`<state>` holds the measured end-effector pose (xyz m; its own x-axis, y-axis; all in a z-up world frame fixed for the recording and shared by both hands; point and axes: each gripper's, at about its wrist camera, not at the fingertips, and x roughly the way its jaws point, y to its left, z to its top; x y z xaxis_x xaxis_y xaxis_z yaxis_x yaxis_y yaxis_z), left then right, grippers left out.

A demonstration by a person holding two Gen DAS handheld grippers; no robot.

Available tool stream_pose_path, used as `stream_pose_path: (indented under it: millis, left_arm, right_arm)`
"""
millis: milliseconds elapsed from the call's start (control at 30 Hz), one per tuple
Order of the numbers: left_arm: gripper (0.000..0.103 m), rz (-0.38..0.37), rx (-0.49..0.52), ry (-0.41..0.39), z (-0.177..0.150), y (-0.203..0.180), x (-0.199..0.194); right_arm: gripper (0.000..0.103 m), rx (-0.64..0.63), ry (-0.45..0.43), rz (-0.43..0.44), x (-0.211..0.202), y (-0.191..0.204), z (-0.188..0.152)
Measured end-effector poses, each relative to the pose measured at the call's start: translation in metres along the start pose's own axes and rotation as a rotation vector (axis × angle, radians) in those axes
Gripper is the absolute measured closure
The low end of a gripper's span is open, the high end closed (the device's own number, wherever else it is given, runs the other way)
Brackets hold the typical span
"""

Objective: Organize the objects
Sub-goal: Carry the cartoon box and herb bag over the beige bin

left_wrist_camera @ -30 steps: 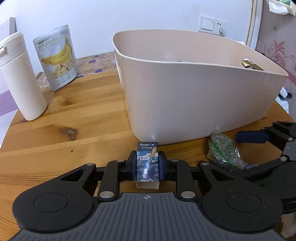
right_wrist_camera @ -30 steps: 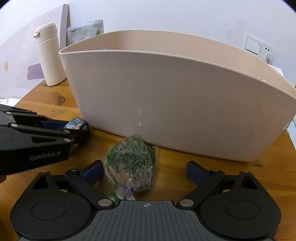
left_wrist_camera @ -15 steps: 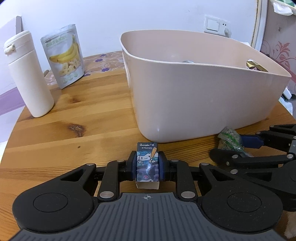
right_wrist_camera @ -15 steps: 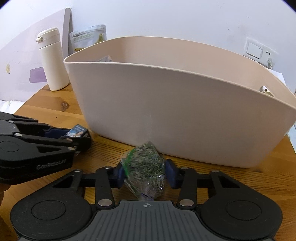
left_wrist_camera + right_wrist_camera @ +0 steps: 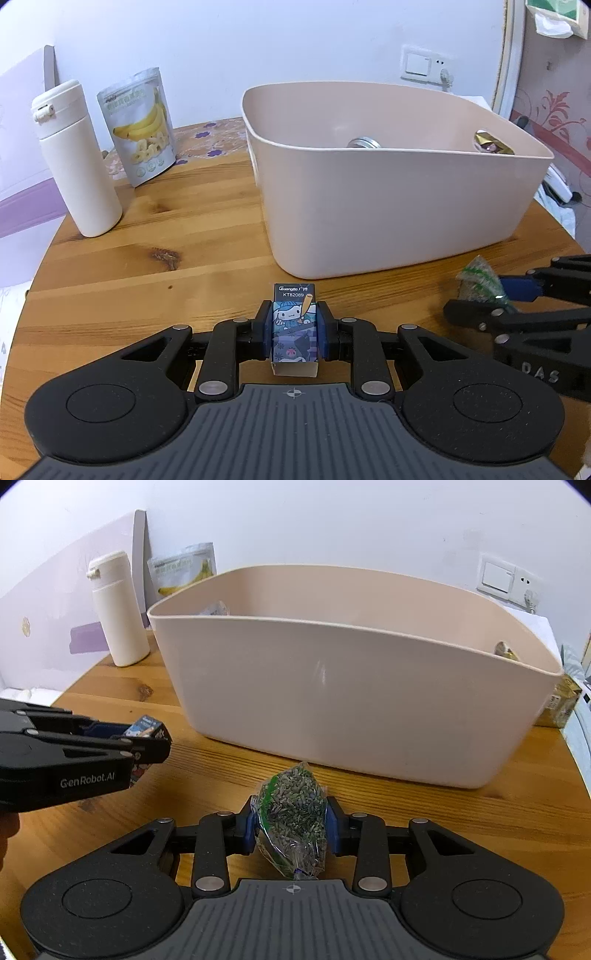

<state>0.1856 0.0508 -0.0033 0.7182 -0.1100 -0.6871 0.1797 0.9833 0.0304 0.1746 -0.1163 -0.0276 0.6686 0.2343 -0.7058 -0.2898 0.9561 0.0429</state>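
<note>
Beige plastic tub [image 5: 388, 206] on wooden table [image 5: 147, 280], just ahead of both tongs. Left gripper [image 5: 294, 330] pinches small box [image 5: 294, 325]; right gripper [image 5: 291, 821] pinches crinkly herb bag [image 5: 291, 823]. Advice: lift both above rim, move well inside, then release; squeeze bag gently.

Obstacle, frame centre — beige bin [image 5: 388, 206], tall wall facing both views, open above its rim. Obstacles, upper left — white bottle [image 5: 75, 162], banana-chip pouch [image 5: 138, 125]. Free passage: bare wooden table [image 5: 155, 273], left and lower centre.
</note>
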Motion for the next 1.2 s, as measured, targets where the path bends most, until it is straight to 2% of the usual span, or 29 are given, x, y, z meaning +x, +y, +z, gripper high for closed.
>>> stream_pose_path:
  millis: [733, 1200]
  left_arm:
    - [0.08, -0.002, 0.023, -0.145, 0.019, -0.02, -0.058]
    - [0.08, -0.016, 0.038, -0.23, 0.055, -0.021, -0.074]
  right_arm:
    - [0.069, 0.01, -0.139, -0.045, -0.085, -0.028, 0.0]
    - [0.069, 0.014, -0.228, -0.068, -0.108, -0.041, 0.019]
